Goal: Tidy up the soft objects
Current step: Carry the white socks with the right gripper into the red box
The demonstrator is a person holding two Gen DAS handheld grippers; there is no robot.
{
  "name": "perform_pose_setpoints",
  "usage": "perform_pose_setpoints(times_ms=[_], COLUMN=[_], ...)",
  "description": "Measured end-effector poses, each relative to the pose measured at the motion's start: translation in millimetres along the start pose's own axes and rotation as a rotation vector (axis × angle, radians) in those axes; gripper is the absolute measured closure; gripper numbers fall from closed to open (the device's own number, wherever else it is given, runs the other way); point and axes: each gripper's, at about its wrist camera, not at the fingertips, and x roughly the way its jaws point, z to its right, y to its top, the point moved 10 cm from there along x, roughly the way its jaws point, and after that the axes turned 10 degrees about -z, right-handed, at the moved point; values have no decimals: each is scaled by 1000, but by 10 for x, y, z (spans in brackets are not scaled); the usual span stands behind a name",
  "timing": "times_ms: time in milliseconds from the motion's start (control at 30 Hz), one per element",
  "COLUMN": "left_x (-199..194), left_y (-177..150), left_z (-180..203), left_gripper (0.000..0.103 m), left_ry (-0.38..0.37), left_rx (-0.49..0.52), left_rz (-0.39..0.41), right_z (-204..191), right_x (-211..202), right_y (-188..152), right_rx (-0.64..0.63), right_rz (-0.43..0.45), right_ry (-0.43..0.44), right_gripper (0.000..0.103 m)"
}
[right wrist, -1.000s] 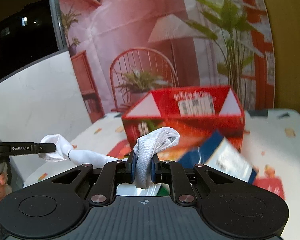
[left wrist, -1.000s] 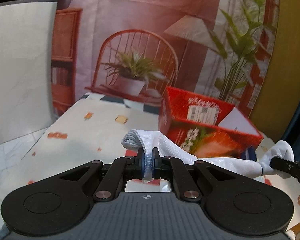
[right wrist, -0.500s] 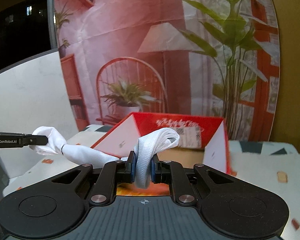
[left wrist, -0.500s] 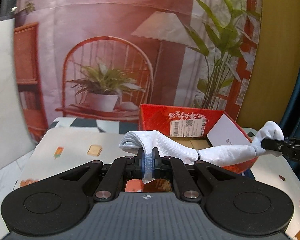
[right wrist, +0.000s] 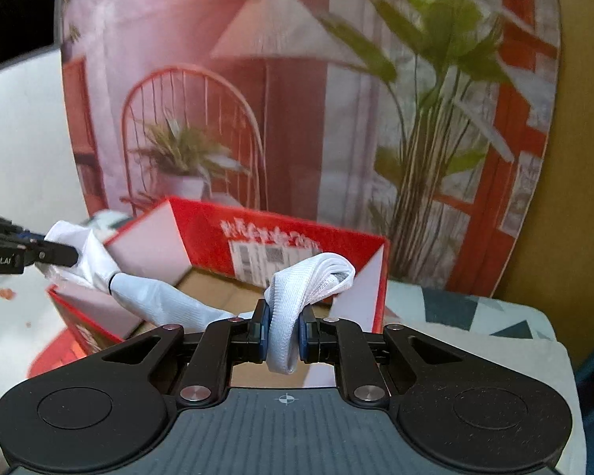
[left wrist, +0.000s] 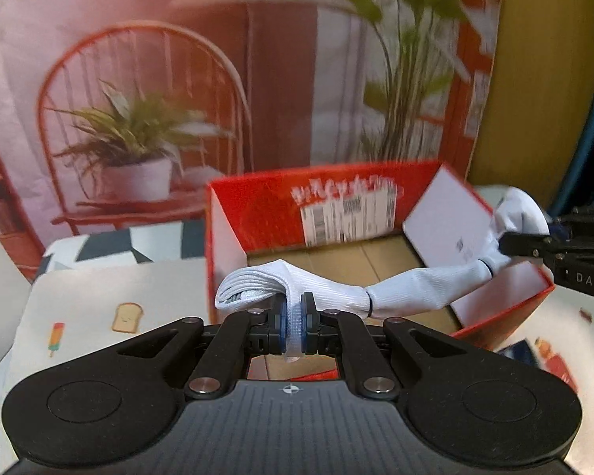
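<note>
The white sock (left wrist: 408, 293) hangs stretched in the air over the open red box (left wrist: 507, 308), one end pinched by each tool, its middle sagging above the cardboard floor of the box without, as far as can be told, touching it. To do this step well — laying the sock down inside, as I judge it — both ends should come down together and level, the slack let out by bringing the tools nearer each other so the fabric folds onto the floor instead of draping over a wall or the raised white flap (left wrist: 447, 221); release should wait until most of the sock lies below the rim, or an end may catch on the edge and trail outside. The left gripper (left wrist: 293, 322) is pressed together on the ribbed cuff end, which bunches up and loops over its blue pads; it sits at the near wall of the box, pointing across the opening. The right gripper (right wrist: 283, 330) is likewise clamped on a wad of the ribbed fabric, held above the opposite side and aimed into the box — each tool shows at the edge of the other's view, so they face inward toward each other. The box stands on a patterned cloth (left wrist: 99, 301) before a printed backdrop (left wrist: 146, 79).
</note>
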Motion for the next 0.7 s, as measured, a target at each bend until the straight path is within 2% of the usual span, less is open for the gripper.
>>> perform_pose_setpoints(times_ms=[300, 600, 667, 700], left_x=[486, 771, 790, 792], left_y=[51, 8, -7, -9], left_z=[111, 166, 168, 169], left_gripper=[95, 94, 93, 89], left_ry=[-49, -72, -83, -86], left_rx=[59, 79, 78, 78], left_rz=[-129, -215, -225, -229], right_z=[-107, -163, -176, -180], right_x=[532, 796, 821, 831], right_y=[-57, -132, -140, -147], right_rx=[-61, -53, -54, -53], right_rz=[-167, -262, -273, -278], right_ry=[65, 92, 96, 96], right_gripper=[90, 90, 89, 89])
